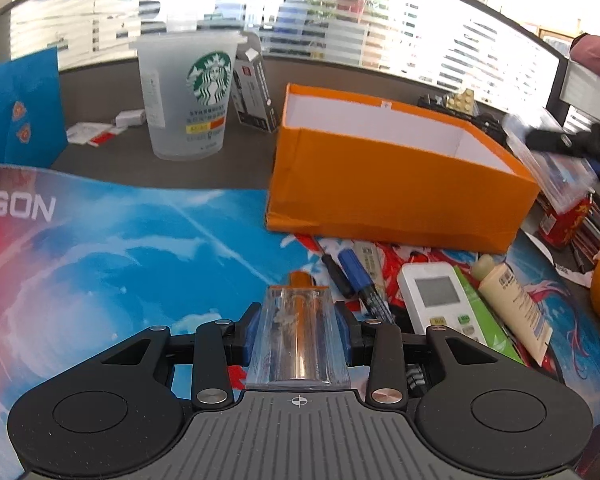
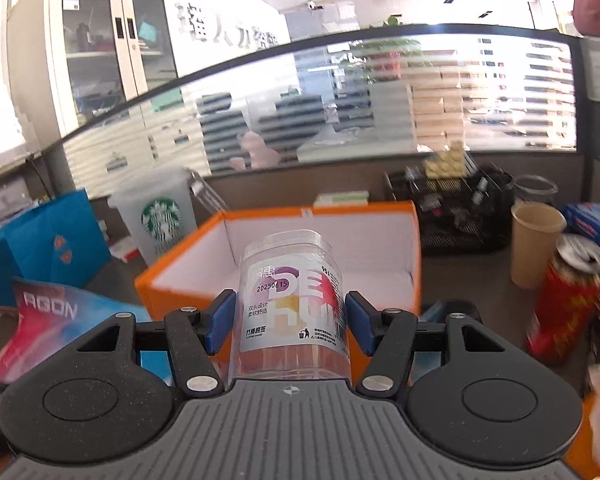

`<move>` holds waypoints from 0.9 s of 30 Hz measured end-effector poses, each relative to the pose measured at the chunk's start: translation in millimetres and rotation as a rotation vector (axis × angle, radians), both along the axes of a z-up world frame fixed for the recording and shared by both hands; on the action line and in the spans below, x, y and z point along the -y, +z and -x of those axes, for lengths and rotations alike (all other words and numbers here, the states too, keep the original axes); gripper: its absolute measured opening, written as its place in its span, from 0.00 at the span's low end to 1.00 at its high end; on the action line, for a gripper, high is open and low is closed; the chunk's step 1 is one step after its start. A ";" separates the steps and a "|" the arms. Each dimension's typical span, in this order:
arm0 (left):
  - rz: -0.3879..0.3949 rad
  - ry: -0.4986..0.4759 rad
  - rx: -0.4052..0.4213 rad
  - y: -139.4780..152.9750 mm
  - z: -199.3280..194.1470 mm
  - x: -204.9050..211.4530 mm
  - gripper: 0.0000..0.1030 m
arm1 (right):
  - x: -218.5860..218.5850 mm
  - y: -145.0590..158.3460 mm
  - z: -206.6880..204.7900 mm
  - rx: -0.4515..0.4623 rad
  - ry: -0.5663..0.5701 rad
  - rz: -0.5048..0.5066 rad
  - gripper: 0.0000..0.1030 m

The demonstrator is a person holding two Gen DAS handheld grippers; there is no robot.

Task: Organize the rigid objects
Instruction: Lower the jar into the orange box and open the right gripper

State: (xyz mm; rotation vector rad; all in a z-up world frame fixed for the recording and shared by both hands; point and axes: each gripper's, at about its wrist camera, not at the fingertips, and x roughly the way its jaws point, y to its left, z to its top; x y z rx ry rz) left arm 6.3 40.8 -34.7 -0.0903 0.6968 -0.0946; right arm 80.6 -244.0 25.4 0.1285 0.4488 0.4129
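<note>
Left wrist view: the left gripper [image 1: 299,330] is clenched on a clear plastic case [image 1: 299,336] with an orange part showing at its far tip, both blue pads pressed against its side walls. The case lies lengthwise along the fingers, which likely keeps it from swinging while it is carried. Just ahead and to the right stands the orange box [image 1: 392,196], open at the top with a white lining and apparently empty, so it is probably where the loose items are meant to go. On the colourful desk mat [image 1: 120,248], between the box and the gripper, wait a blue pen [image 1: 360,276], a white remote [image 1: 440,300] and a cream tube [image 1: 512,304], lying close together. A frosted Starbucks cup [image 1: 188,92] stands farther off to the left. At the far right edge the other gripper appears as a dark blur carrying something clear.

Right wrist view: the right gripper [image 2: 287,322] grasps a clear labelled jar [image 2: 290,308], the blue pads against its two sides. The jar stands upright, label facing the camera, perhaps so it can be set down on its base. Directly beyond it is the orange box, its open mouth facing the jar, so the jar looks lined up for going in. A red can [image 2: 564,300] and a tan paper cup [image 2: 536,240] stand on the desk to the right of the box, clear of the path. The Starbucks cup sits to the left, beside a blue bag [image 2: 48,240].
</note>
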 end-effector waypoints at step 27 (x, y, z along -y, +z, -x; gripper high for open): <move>0.020 -0.014 -0.069 -13.1 -8.2 -24.5 0.34 | -63.2 -60.3 -197.6 -0.497 0.022 0.429 0.55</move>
